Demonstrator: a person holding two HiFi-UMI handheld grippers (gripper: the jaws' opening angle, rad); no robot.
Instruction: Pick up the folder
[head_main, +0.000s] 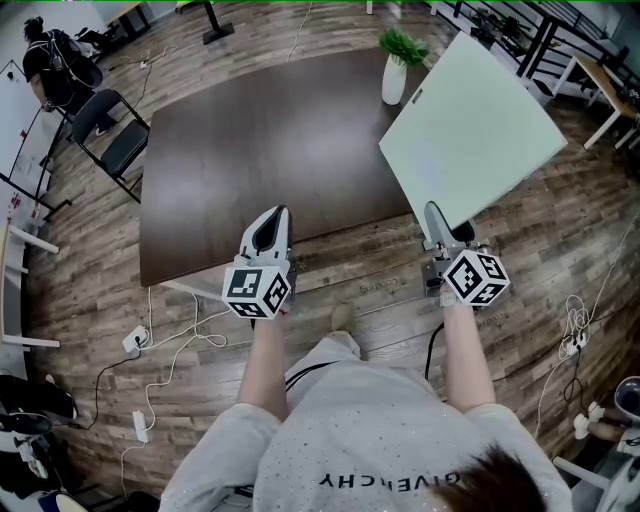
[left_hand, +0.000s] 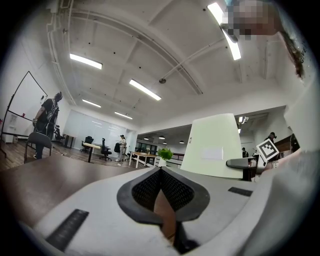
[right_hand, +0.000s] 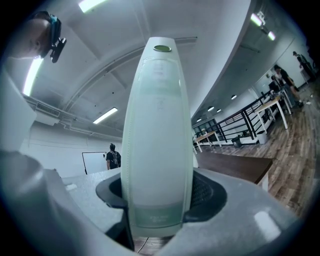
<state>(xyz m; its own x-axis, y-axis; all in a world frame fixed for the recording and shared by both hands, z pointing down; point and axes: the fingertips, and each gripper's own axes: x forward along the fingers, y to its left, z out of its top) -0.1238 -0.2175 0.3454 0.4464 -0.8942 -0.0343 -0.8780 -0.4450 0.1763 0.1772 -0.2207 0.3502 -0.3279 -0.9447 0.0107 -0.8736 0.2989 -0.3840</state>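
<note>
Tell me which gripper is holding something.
The right gripper: its fingers clamp the pale green folder; the left gripper has its fingers together on nothing.

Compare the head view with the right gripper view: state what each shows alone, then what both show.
Head view only: the left gripper, a potted plant, a folding chair, and the broad pale-green face of the folder. Right gripper view only: ceiling lights and the folder's spine end-on, clamped between the fingers. Both: the folder, the right gripper holding it, and the dark table.
</note>
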